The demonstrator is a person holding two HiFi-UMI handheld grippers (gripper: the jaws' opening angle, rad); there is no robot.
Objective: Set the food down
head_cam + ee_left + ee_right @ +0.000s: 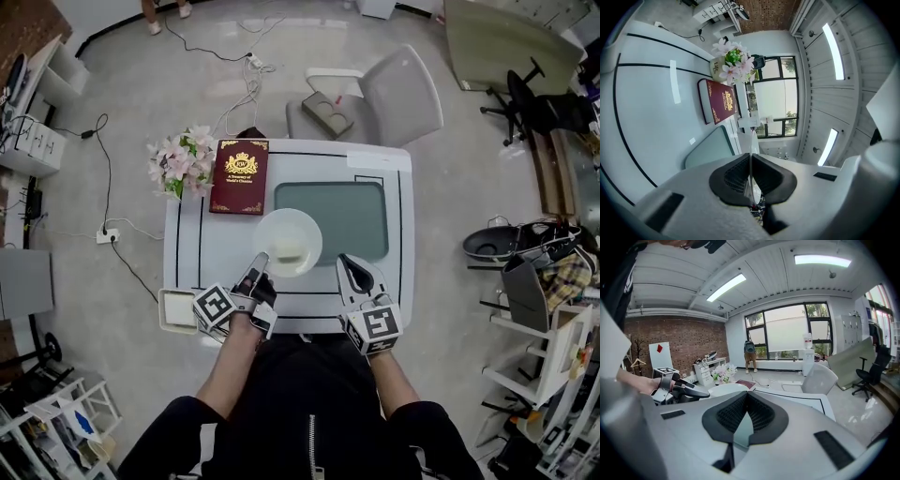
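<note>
White table fills the middle of my head view, with a red book and flowers at its far left and a grey-green mat across the middle. My left gripper is clamped on the near rim of the plate, one jaw above the rim and one below. In the left gripper view the rim shows edge-on as a thin white line pinched between the pads. The food, a pale block, sits on the plate near its middle, and the plate lies over the mat's near-left corner (whether its base already touches down or hangs just above I cannot tell from up here). My right gripper is beside the plate on the right, apart from it, jaws closed together on nothing. I judge the step in hand to be bringing the plate to its spot and lowering it, so the task is well along but not done. Next I would take the plate down level so the food does not slide. Its base should settle flat rather than rock on the mat's edge. Then I would part the left jaws and draw back low and straight toward me so the rim is not dragged. I see no job for the right gripper here beyond holding clear.
</note>
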